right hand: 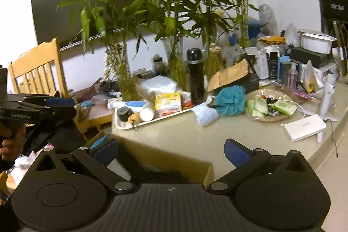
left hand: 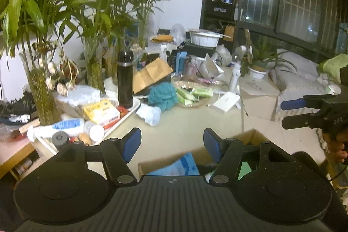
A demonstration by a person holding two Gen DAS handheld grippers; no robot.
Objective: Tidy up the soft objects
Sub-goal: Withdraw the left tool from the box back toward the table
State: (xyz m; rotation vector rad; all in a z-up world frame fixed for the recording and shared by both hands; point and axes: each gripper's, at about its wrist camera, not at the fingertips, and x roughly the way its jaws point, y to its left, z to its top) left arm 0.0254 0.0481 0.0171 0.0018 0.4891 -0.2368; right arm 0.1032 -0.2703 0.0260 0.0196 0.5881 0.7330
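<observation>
The left gripper (left hand: pixel 171 142) is hovering with its jaws spread apart and nothing between the blue pads. The right gripper (right hand: pixel 171 150) is hovering with its jaws spread to full width, also empty. Both are positioned above an open cardboard box (left hand: pixel 250 136) standing against the near edge of the table (left hand: pixel 191 123).

The soft items are lying on the table, well apart from both grippers and beyond them. A teal mesh bath pouf (right hand: pixel 231 100) is resting near the table's middle. A pale blue crumpled cloth (right hand: pixel 204 114) is lying just beside it, on the nearer side, and appears to be touching it. Neither item is showing a clear long axis; both are bunched into rounded lumps. A light blue item (left hand: pixel 180 164) is sitting inside the box; its shape cannot be determined.

The table surface is beige and crowded. A white tray (right hand: pixel 130 125) is holding bottles and a yellow packet (right hand: pixel 168 101). A black flask (right hand: pixel 195 75) is standing upright behind it. A shallow basket (right hand: pixel 271 116) is containing green wipe packs. Tall bamboo plants (right hand: pixel 178 14) are standing in glass vases before a white wall, with a dark screen (right hand: pixel 87 1) mounted on it.
</observation>
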